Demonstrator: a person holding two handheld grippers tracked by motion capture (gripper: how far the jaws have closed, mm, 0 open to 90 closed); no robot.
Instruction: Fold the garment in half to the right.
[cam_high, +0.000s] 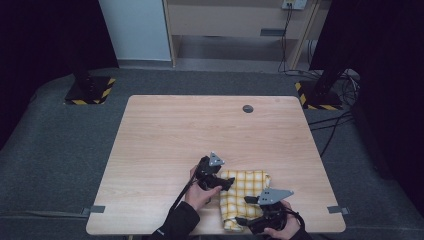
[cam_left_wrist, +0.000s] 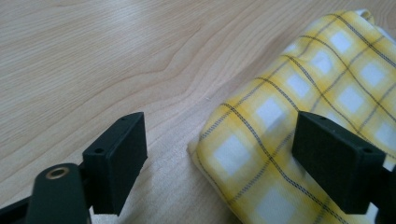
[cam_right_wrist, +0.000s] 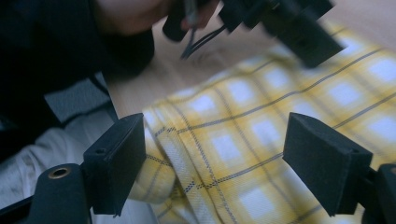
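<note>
A folded yellow checked cloth (cam_high: 246, 192) lies near the wooden table's (cam_high: 200, 130) front edge, right of centre. My left gripper (cam_high: 227, 184) rests at the cloth's left edge and points right. In the left gripper view the cloth's (cam_left_wrist: 303, 93) near corner lies between the black pads (cam_left_wrist: 119, 163), which stand wide apart; the gripper (cam_left_wrist: 219, 163) is open. My right gripper (cam_high: 244, 211) points left over the cloth's front part. It (cam_right_wrist: 229, 163) is open, its pads apart above the cloth's (cam_right_wrist: 261, 135) hemmed edge, with the left gripper (cam_right_wrist: 289, 23) beyond.
A small round grommet (cam_high: 248, 108) sits near the table's far edge. Black stands on hazard-striped bases (cam_high: 90, 91) (cam_high: 320, 95) flank the far corners, and cables trail at the right. The cloth's front hangs close to the table's front edge.
</note>
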